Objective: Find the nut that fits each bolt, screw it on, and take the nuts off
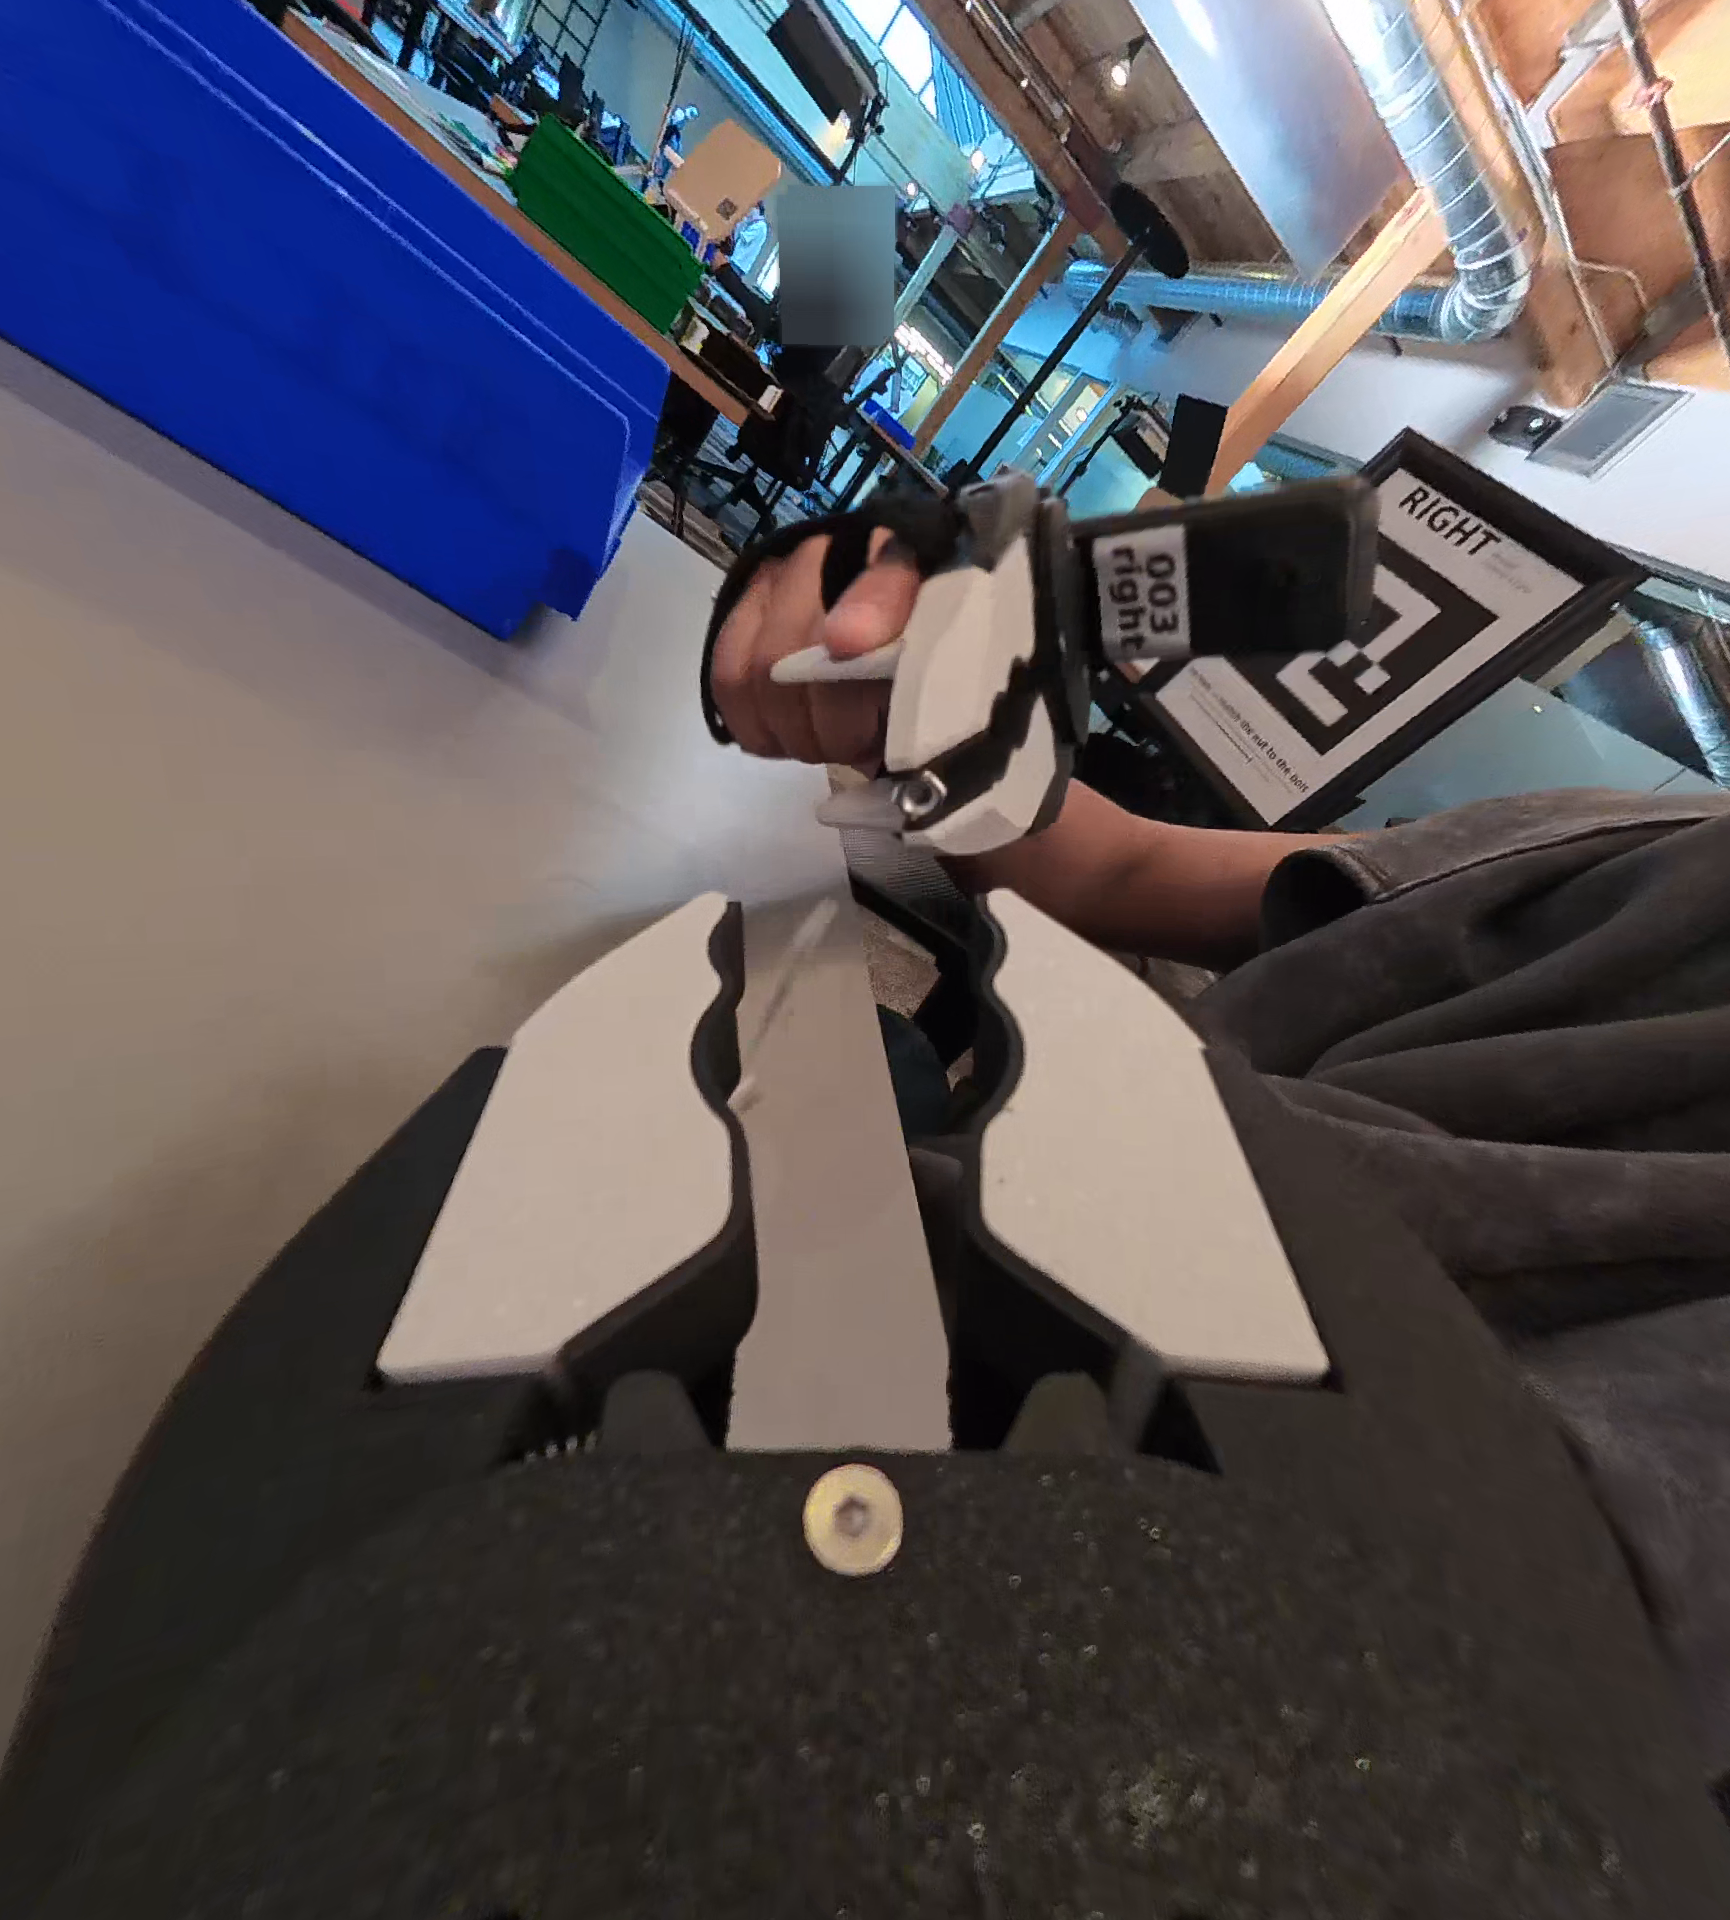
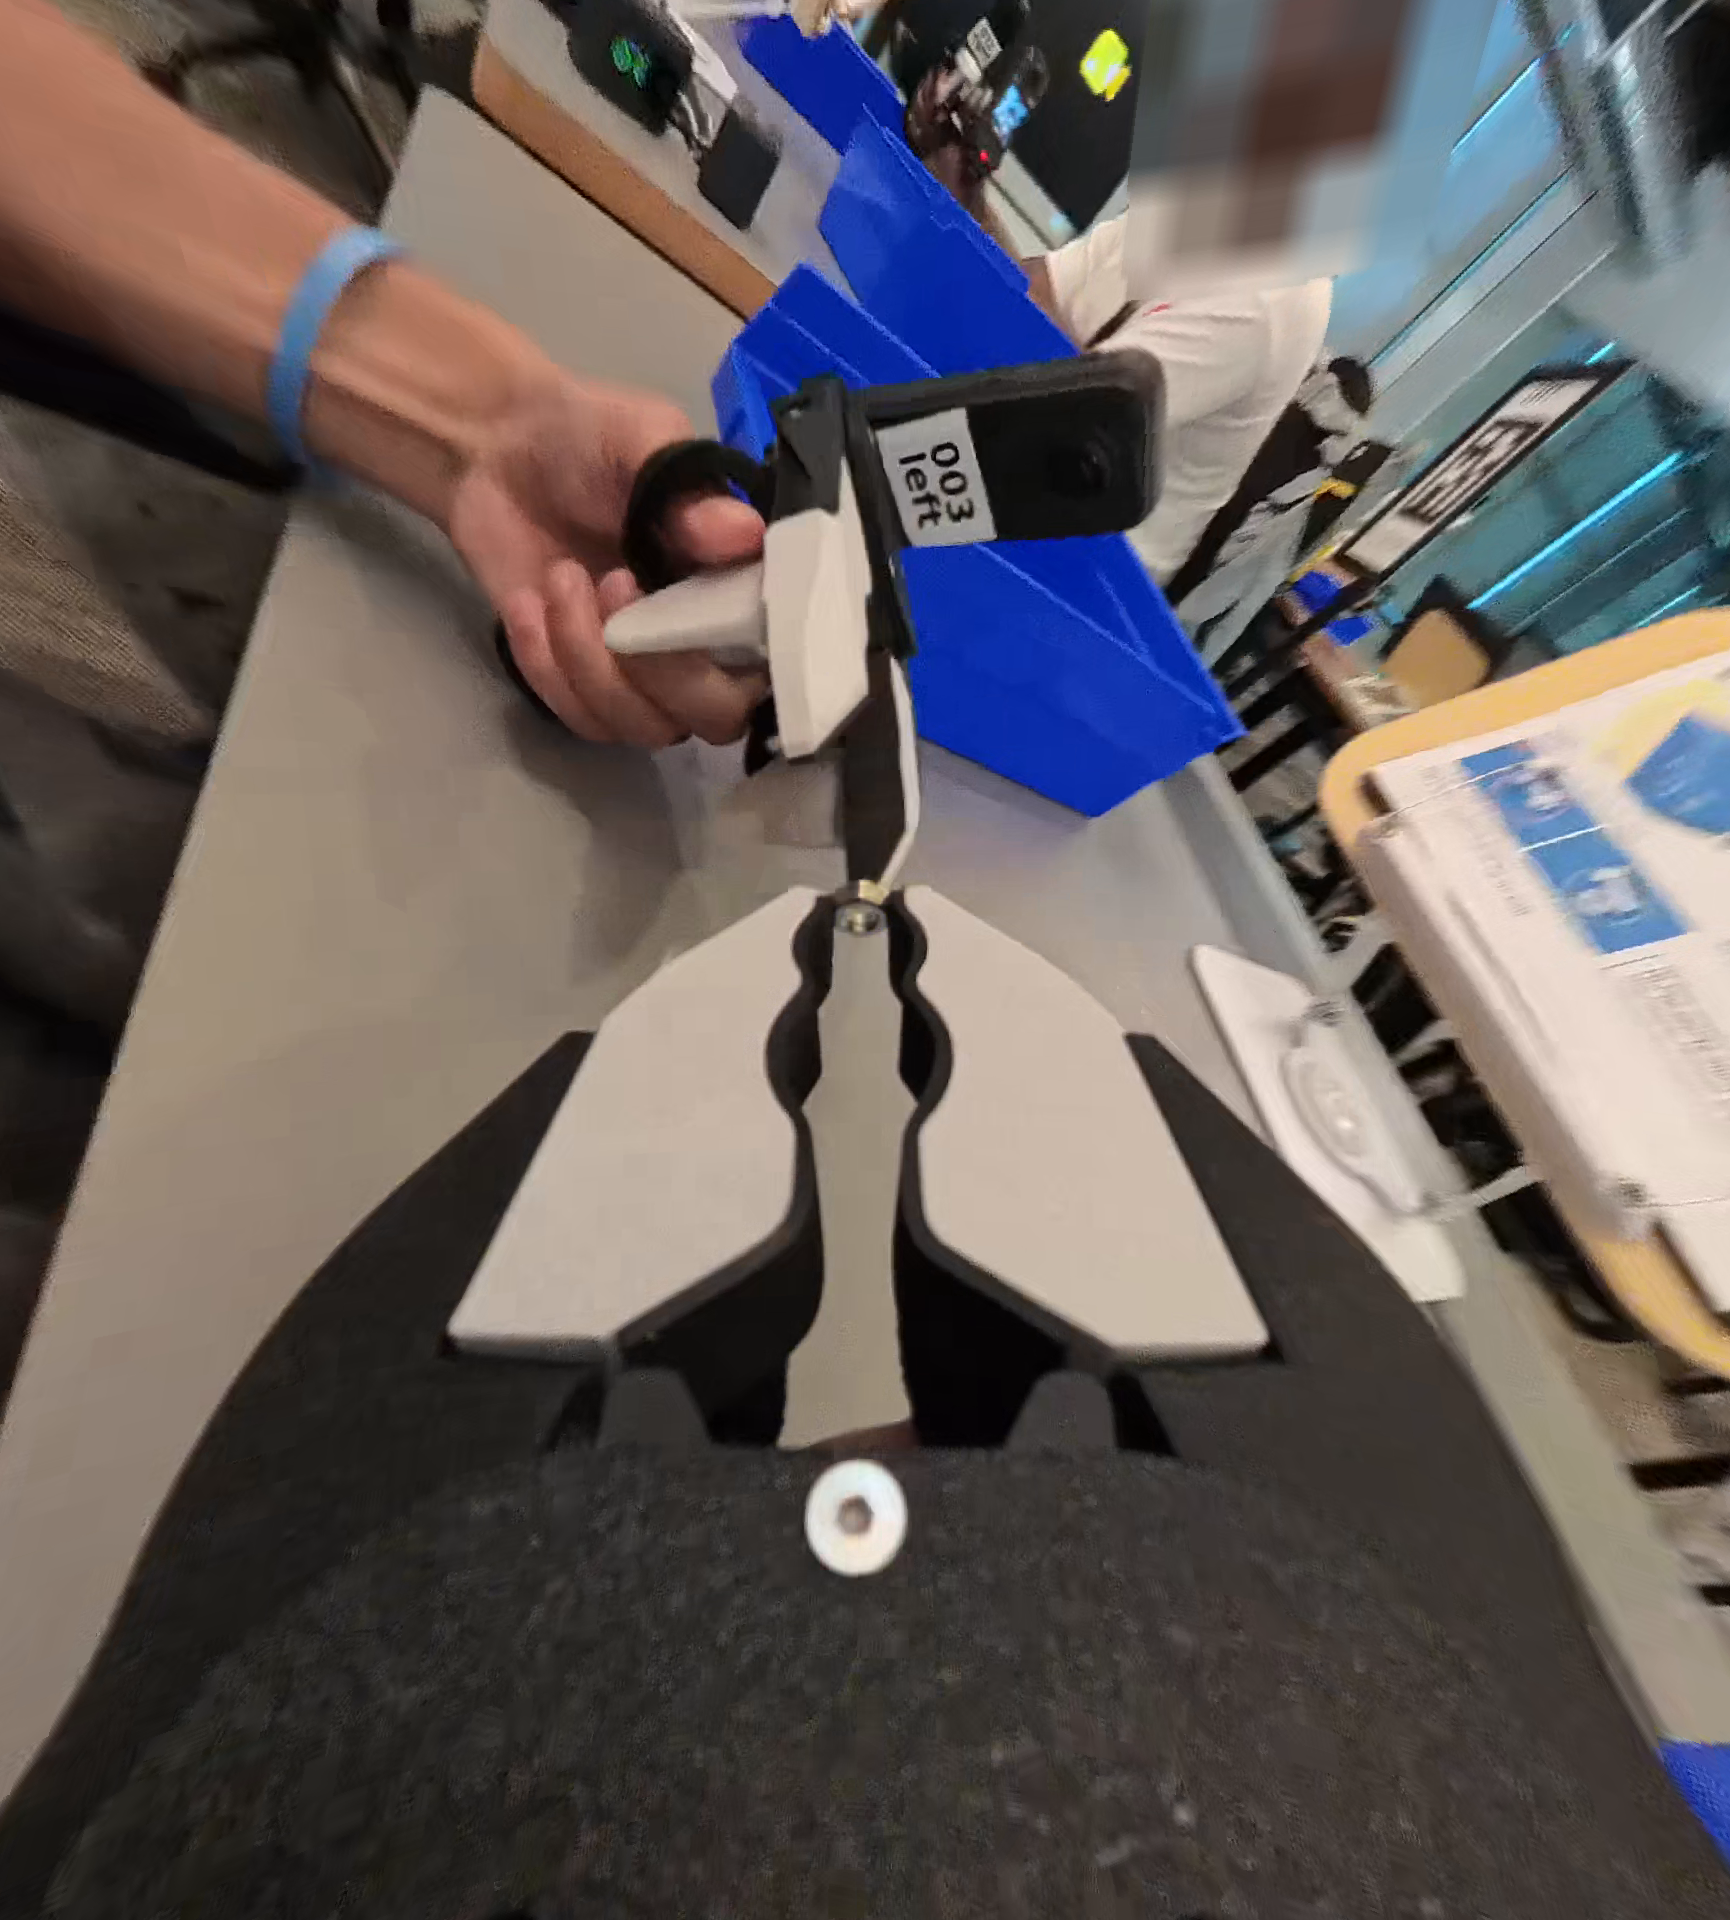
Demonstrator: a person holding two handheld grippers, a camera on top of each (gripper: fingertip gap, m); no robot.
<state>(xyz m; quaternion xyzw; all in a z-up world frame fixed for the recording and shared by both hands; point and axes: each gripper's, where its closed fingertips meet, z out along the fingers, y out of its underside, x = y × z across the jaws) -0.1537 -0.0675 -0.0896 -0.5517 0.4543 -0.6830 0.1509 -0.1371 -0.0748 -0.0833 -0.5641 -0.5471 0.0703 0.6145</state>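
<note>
Right claw (image 2: 861, 920) pinches a small silver nut (image 2: 859, 914) at its tips, above the grey table (image 2: 404, 883); left claw (image 1: 856, 935) stands parted, empty; blue bins (image 2: 1027, 644) along the table's far edge.

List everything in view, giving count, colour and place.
table: one, pale grey, under both grippers
bins: a stack, blue, on the table; number unclear
crates: a stack, green, on a farther bench
framed sign: one, black and white, propped behind the table
printed sheets: several, white and blue, on a round wooden table
nut: one, silver, at the right fingers' tips
wristband: one, blue, on the forearm
left gripper: grey fingers apart, nothing between
right gripper: fingers shut on the nut
</note>
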